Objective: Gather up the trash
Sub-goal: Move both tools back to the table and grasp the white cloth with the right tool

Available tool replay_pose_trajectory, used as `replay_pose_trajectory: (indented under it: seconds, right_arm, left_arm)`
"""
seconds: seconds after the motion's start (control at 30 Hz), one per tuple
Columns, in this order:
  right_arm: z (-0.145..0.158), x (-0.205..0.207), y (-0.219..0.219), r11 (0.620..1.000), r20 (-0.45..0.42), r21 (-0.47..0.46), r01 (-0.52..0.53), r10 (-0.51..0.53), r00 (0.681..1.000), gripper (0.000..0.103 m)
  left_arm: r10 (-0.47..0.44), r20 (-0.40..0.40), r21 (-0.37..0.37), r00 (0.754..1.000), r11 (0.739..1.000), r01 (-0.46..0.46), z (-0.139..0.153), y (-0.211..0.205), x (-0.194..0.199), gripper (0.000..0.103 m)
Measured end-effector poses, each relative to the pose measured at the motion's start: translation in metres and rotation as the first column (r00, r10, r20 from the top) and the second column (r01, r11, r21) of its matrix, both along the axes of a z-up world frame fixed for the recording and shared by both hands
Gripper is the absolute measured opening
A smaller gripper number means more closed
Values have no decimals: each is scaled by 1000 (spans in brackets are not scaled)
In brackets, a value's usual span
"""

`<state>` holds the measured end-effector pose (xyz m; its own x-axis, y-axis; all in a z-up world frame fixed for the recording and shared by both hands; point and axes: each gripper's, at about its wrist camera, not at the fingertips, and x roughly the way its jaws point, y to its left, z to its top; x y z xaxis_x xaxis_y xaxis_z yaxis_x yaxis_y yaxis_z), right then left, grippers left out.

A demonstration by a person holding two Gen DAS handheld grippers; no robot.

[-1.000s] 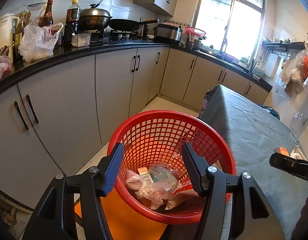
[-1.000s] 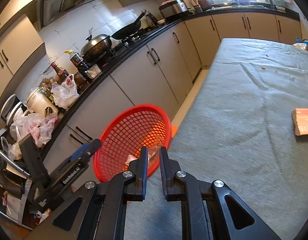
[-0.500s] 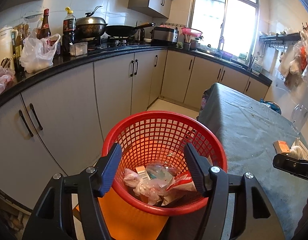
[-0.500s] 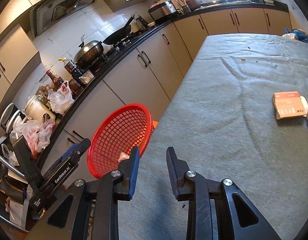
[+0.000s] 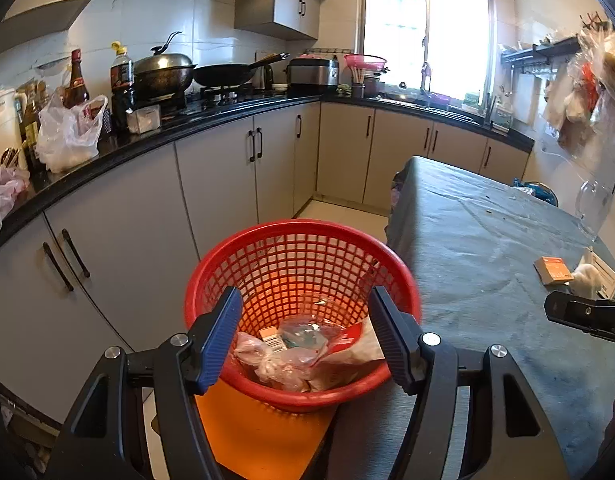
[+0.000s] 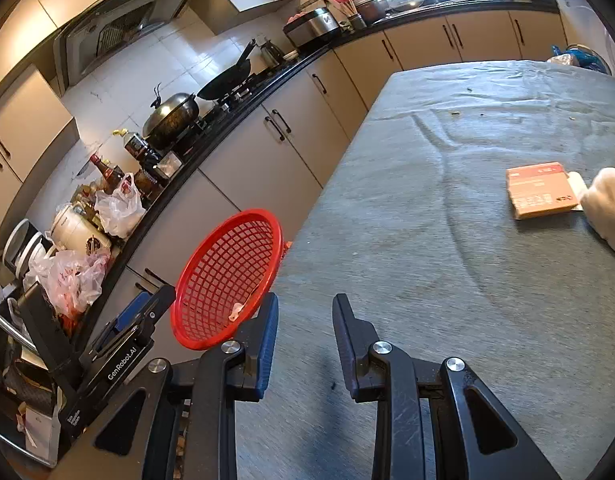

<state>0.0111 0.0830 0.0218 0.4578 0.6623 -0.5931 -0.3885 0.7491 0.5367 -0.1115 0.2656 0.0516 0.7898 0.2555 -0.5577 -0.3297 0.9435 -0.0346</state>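
Observation:
A red mesh basket (image 5: pixel 307 248) stands on an orange stool beside the table and holds crumpled plastic wrappers and packets (image 5: pixel 303 344). My left gripper (image 5: pixel 305 336) is open and empty, its fingers framing the basket from above. The basket also shows in the right wrist view (image 6: pixel 227 276). My right gripper (image 6: pixel 303 320) is open and empty above the grey table cloth (image 6: pixel 447 280). An orange box (image 6: pixel 541 190) and a white crumpled tissue (image 6: pixel 607 208) lie on the table to the far right. The box also shows in the left wrist view (image 5: pixel 552 270).
Grey cabinets (image 5: pixel 211 184) under a black counter (image 5: pixel 155 136) run along the left and back. The counter holds plastic bags (image 5: pixel 67 132), bottles, a wok and pans. An orange stool top (image 5: pixel 251 432) sits under the basket. The left gripper body (image 6: pixel 119 356) is beside the basket.
My right gripper has opened and moved from over the basket onto the table, towards the orange box. My left gripper has pulled back a little from the basket.

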Motion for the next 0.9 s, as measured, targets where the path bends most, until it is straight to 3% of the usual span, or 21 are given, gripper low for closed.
replay_pose_trajectory:
  seconds: [0.3, 0.6, 0.73, 0.9]
  right_arm:
    - [1, -2, -45, 997, 1, 36, 71, -71, 997, 35]
    - [-2, 2, -149, 958, -15, 93, 270, -269, 963, 37]
    - [-4, 7, -193, 928, -38, 110, 356, -354, 935, 38]
    - [-3, 24, -225, 909, -68, 86, 408, -404, 912, 50]
  left_arm:
    - [-58, -8, 32, 998, 998, 58, 7, -33, 6, 65]
    - [-188, -40, 29, 981, 981, 190, 13, -87, 18, 66]
    - [-281, -74, -29, 957, 960, 279, 11, -116, 32, 66]
    - [-374, -105, -114, 922, 925, 362, 12, -147, 49, 66]
